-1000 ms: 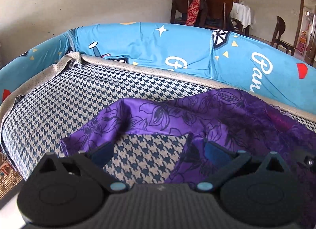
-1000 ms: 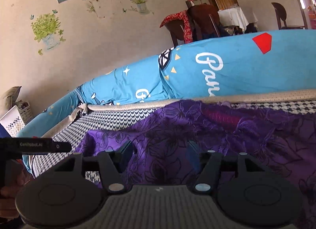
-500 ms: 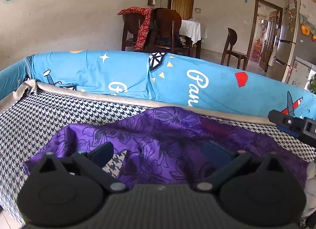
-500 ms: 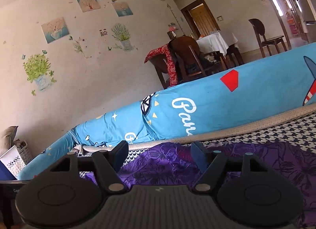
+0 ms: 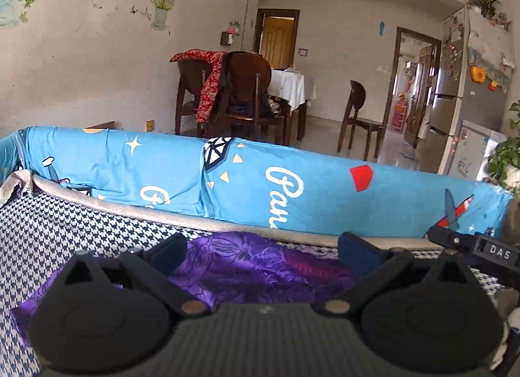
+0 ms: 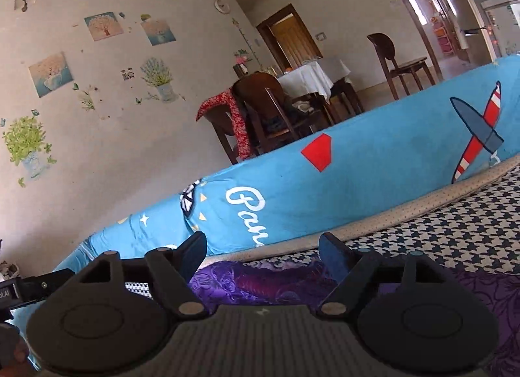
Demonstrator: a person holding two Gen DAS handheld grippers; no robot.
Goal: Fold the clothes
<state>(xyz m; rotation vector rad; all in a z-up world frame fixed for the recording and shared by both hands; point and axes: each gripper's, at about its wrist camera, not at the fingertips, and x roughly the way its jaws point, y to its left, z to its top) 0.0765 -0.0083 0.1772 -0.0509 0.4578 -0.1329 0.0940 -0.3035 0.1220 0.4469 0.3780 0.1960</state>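
While claws (image 5: 261,252) gape — purple garment (image 5: 253,266), seemingly flat

One purple floral garment (image 5: 247,266) lies on one houndstooth-covered surface (image 5: 48,230), backed by one blue printed cover (image 5: 292,188). Two grippers show: the left gripper (image 5: 260,252) and the right gripper (image 6: 263,252), each with two fingers. Three dark wooden chairs (image 5: 247,91) stand around one white-clothed dining table (image 5: 289,84), one red patterned cloth (image 5: 208,84) draped over a chair. One refrigerator (image 5: 455,91).
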